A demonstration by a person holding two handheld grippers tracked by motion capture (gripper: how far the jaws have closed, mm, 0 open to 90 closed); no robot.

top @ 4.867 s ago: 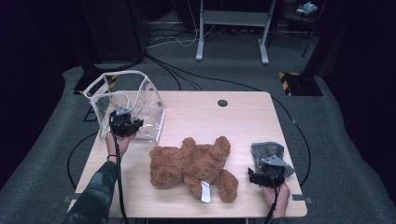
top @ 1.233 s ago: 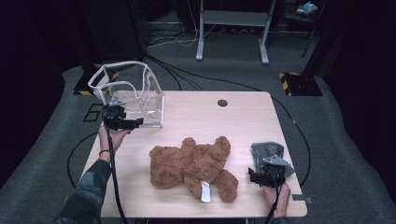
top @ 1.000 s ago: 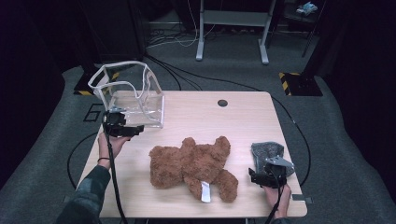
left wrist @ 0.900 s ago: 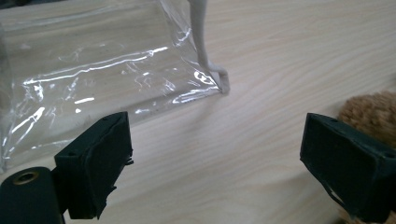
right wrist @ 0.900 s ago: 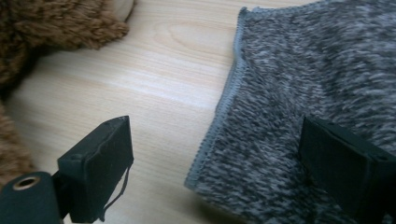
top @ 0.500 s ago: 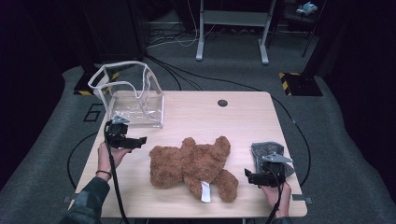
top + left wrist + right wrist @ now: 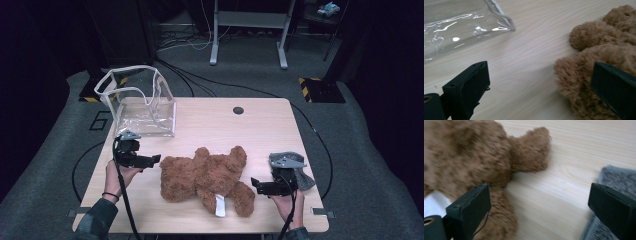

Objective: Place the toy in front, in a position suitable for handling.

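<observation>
A brown teddy bear (image 7: 205,174) lies flat at the middle of the wooden table (image 7: 260,130), with a white tag (image 7: 219,205) on its near side. My left gripper (image 7: 152,160) is just left of the bear, open, its jaws having just been opening. In the left gripper view (image 7: 539,90) the bear's fur (image 7: 604,50) lies by the right jaw and bare wood lies between the jaws. My right gripper (image 7: 256,184) is just right of the bear's leg, open and also just opening wider. In the right gripper view (image 7: 539,207) it spans the gap between the bear (image 7: 474,157) and a grey cloth (image 7: 616,177).
A clear plastic bag (image 7: 137,102) stands open at the table's far left corner; its lower edge (image 7: 461,25) shows in the left gripper view. The grey cloth (image 7: 295,167) lies at the right edge under my right hand. A dark round hole (image 7: 238,110) marks the far side.
My left gripper has come away from the clear bag toward the near side and the bear. My right gripper has lifted a little and shifted left toward the bear's leg.
</observation>
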